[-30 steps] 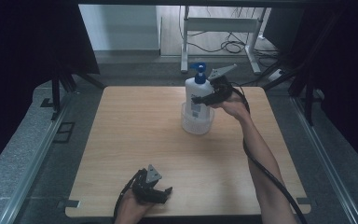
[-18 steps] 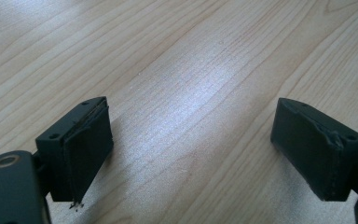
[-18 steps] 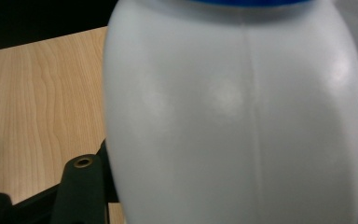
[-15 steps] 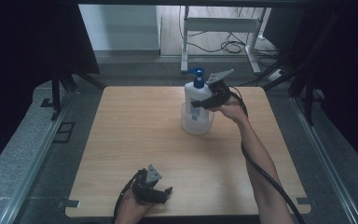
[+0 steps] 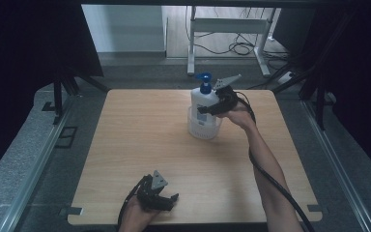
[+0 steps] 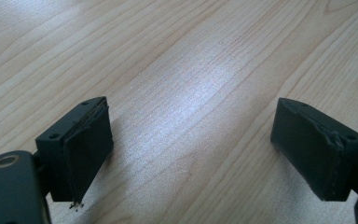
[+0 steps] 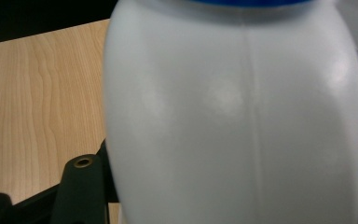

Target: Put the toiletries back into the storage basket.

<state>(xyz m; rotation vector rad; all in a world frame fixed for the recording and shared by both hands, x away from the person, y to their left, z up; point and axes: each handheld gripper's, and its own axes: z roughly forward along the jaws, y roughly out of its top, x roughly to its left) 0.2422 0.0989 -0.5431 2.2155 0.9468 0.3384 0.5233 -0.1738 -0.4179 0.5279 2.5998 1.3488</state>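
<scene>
A white pump bottle (image 5: 202,100) with a blue pump head stands upright in a clear round container (image 5: 204,131) at the back middle of the wooden table (image 5: 140,130). My right gripper (image 5: 206,109) reaches in from the right and is shut on the bottle's body. In the right gripper view the bottle (image 7: 237,116) sits close up between the jaws, and part of one black jaw shows at the lower left. My left gripper (image 5: 166,200) rests near the table's front edge, open, with bare wood between its fingers (image 6: 81,149).
A white metal frame (image 5: 227,29) and loose cables (image 5: 236,48) lie on the floor behind the table. Dark curtains hang on both sides. Grey floor borders the table left and right.
The bottle, held in my right gripper, has sunk a little into the container. My left gripper has stayed where it was.
</scene>
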